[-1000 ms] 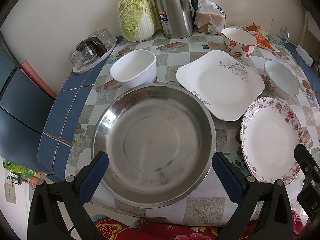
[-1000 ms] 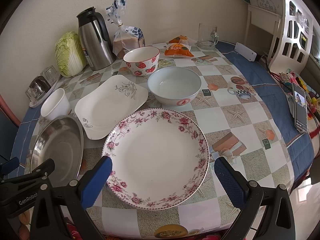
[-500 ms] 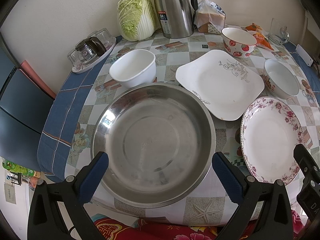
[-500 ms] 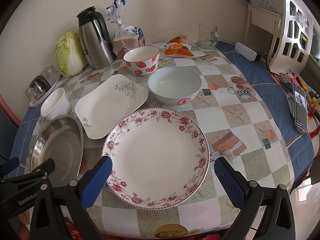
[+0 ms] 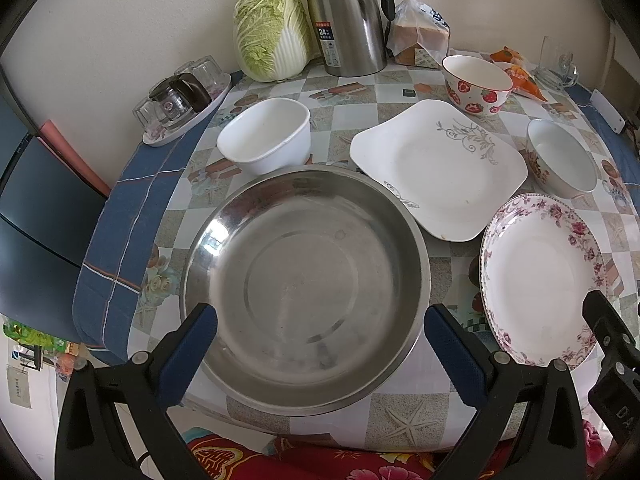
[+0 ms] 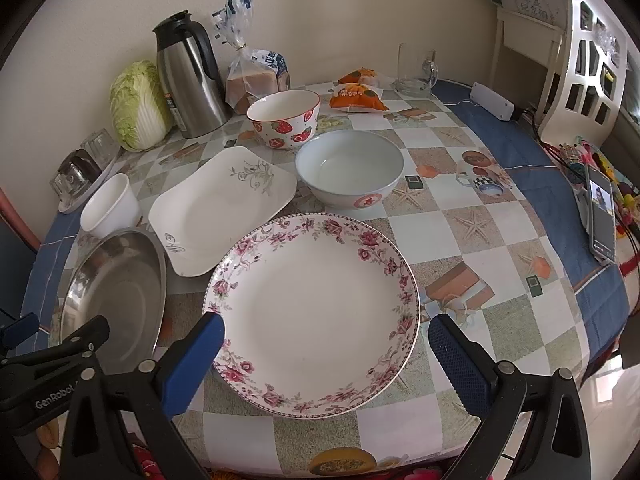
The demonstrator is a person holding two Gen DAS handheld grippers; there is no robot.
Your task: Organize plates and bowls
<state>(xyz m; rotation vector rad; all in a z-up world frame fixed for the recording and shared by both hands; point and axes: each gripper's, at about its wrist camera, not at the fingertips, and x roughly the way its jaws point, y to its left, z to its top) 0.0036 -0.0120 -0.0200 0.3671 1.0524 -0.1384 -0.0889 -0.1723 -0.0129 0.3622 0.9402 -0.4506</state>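
Note:
A wide steel basin point(image 5: 306, 280) lies at the table's near left, and my left gripper point(image 5: 320, 348) hangs open over its near rim, holding nothing. Behind the basin stands a plain white bowl point(image 5: 266, 136). A square white plate point(image 5: 440, 168) lies in the middle. A round floral plate point(image 6: 312, 280) sits near the front edge, with my right gripper point(image 6: 326, 360) open above its near part and empty. Farther back are a pale bowl point(image 6: 350, 168) and a strawberry bowl point(image 6: 284, 118).
Along the wall stand a cabbage point(image 5: 272, 48), a steel thermos jug point(image 5: 346, 20), bagged bread point(image 6: 256, 80), snack packets point(image 6: 358, 96) and a glass mug point(image 6: 414, 68). A tray of glasses point(image 5: 180, 100) sits far left. A phone point(image 6: 600, 212) lies at the right edge.

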